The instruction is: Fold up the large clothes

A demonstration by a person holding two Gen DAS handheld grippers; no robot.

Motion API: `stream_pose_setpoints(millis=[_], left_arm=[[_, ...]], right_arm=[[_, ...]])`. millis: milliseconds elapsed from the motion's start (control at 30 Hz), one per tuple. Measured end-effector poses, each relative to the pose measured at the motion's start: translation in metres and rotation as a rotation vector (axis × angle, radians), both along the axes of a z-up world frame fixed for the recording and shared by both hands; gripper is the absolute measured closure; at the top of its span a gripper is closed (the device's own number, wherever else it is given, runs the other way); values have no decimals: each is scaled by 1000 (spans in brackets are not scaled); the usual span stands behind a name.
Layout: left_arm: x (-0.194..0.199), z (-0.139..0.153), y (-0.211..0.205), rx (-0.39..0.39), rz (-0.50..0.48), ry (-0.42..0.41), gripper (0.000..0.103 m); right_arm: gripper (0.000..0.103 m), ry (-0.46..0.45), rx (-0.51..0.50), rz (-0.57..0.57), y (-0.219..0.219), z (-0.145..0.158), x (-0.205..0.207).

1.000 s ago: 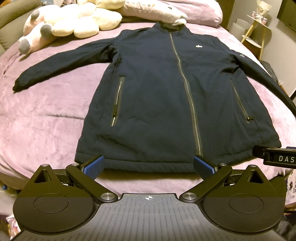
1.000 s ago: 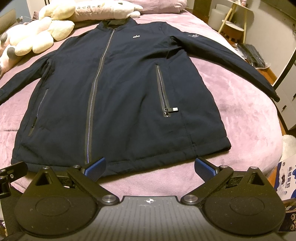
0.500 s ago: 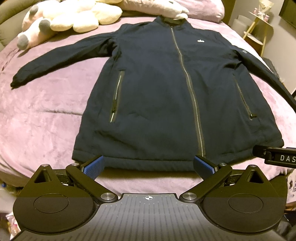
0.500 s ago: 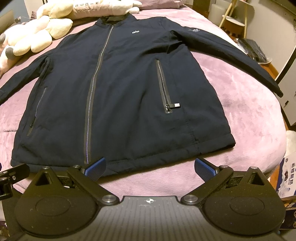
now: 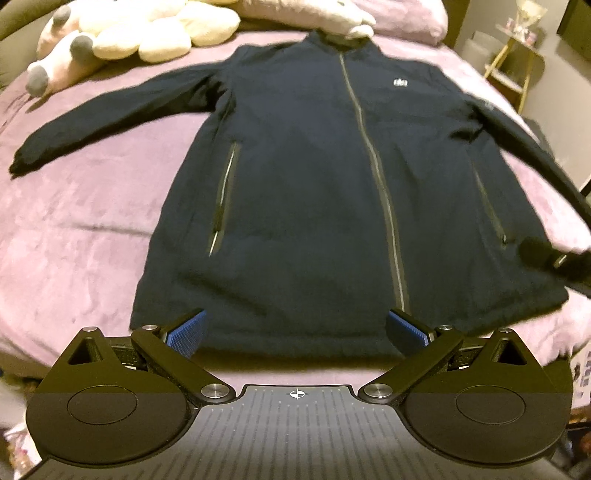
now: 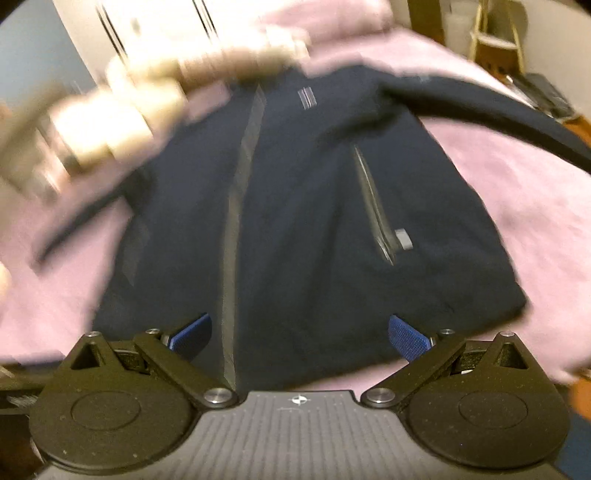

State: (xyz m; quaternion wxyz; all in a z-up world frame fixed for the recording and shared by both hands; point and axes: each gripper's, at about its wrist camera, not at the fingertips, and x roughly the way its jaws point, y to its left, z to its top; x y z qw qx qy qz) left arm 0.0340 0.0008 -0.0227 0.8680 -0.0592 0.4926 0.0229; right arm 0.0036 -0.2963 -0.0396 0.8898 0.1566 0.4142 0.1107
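Observation:
A dark navy zip-up jacket [image 5: 314, 192] lies flat, front up, on a pink bedspread [image 5: 74, 229], both sleeves spread out to the sides. My left gripper [image 5: 295, 330] is open and empty, its blue pads just over the jacket's bottom hem. My right gripper [image 6: 299, 334] is open and empty, above the hem near the main zip; it shows as a dark blurred shape in the left wrist view [image 5: 554, 258]. The right wrist view of the jacket [image 6: 314, 221] is motion-blurred.
Cream and pink plush toys [image 5: 140, 37] and a pillow [image 5: 388, 14] lie at the head of the bed, behind the collar. A small side table [image 5: 517, 62] stands at the right of the bed. The bed edge is right below my grippers.
Both grippers have moved forward over the jacket's hem. The right gripper has risen and swung quickly, blurring its view. The jacket has not moved.

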Motion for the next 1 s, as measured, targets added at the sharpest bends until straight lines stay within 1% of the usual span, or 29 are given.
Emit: stream_pose_setpoints(millis=[33,67,133,167,233,300,333,400,467,500,533,567,600,633,700,733,800,867,933,967,1000], left_arm=[[4,0,1,-6,3,-18,0],[9,0,2,-12,7,-32,0],[23,0,2,-23,16,-58,0],[33,0,2,-24,21,-70,0],[51,-2,0,-15,32,-81,0],[71,-7,-2,4,46,-85,0],[82,-10,-4,8,48,-84,0],[101,-17,-5,8,57,-84,0],[119,-25,-5,-6,70,-94,0],[131,-30,-7,-5,82,-91,0],[140,-35,-7,-2,91,-91,0],[149,-39,-8,4,96,-94,0],[155,-43,-10,10,101,-92,0],[163,-47,-12,14,106,-93,0],[175,-52,-15,13,89,-113,0],[180,-55,-16,18,82,-117,0],[193,-64,-17,37,83,-95,0],[203,-74,-13,42,96,-51,0],[207,-80,-7,38,107,-28,0],[207,-81,-4,39,108,-31,0],[207,-80,-1,36,106,-33,0]], right_arm=[[1,-59,32,-15,-8,0,1],[1,-95,50,-25,-18,0,5],[1,-132,115,-55,-44,0,19],[1,-145,151,-101,-61,0,28],[1,-187,226,-230,-101,-3,46],[1,-228,302,-391,-149,-12,64],[1,-240,339,-473,-175,-19,72],[5,-243,415,-632,-227,-38,88],[24,-219,495,-779,-271,-60,100],[30,-208,536,-849,-292,-72,105],[42,-202,580,-918,-310,-85,108],[46,-196,614,-968,-325,-96,112],[47,-176,621,-1014,-337,-107,118],[50,-162,634,-1053,-346,-118,123],[50,-134,686,-1112,-357,-141,135],[51,-132,728,-1135,-363,-149,139],[59,-155,793,-1171,-368,-168,145],[86,-126,799,-1206,-373,-181,154],[90,-105,793,-1207,-378,-185,164],[92,-98,751,-1195,-383,-176,167],[92,-93,668,-1176,-381,-162,173]])
